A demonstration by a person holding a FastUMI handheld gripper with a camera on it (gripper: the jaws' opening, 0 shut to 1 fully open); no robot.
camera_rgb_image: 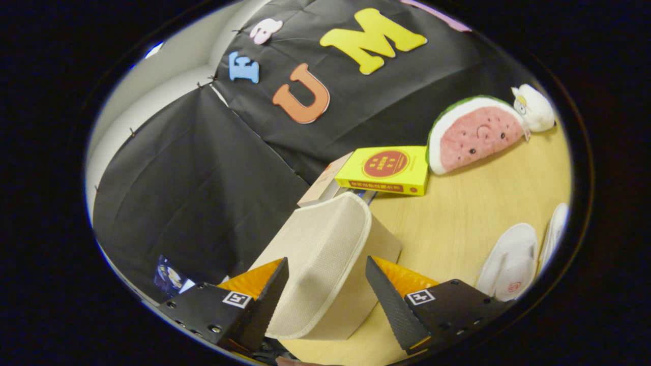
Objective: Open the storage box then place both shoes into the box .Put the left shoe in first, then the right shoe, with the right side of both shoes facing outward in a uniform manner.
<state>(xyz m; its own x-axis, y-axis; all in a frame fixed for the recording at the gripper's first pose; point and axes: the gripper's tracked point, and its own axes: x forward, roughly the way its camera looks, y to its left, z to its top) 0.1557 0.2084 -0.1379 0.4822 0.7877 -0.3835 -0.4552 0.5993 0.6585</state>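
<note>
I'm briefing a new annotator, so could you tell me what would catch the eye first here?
The cream storage box, lid closed, sits between the open gripper's fingers. Beyond it lies a yellow book, with a watermelon plush beside it against the booth wall. Two white shoes lie on the wooden table, off to one side.

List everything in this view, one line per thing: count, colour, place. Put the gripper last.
storage box: 1, cream fabric, lid down, on the table between the fingers and just ahead of them
yellow box: 1, yellow with a red round mark, beyond the storage box, lying on another item
watermelon plush: 1, pink with green rind, beside the yellow box
white plush: 1, white, touching the watermelon plush's far end
shoes: 2, white, side by side on the table, off to the side of the storage box
table: 1, light wood
gripper: 1, fingers open, either side of the storage box lid
</note>
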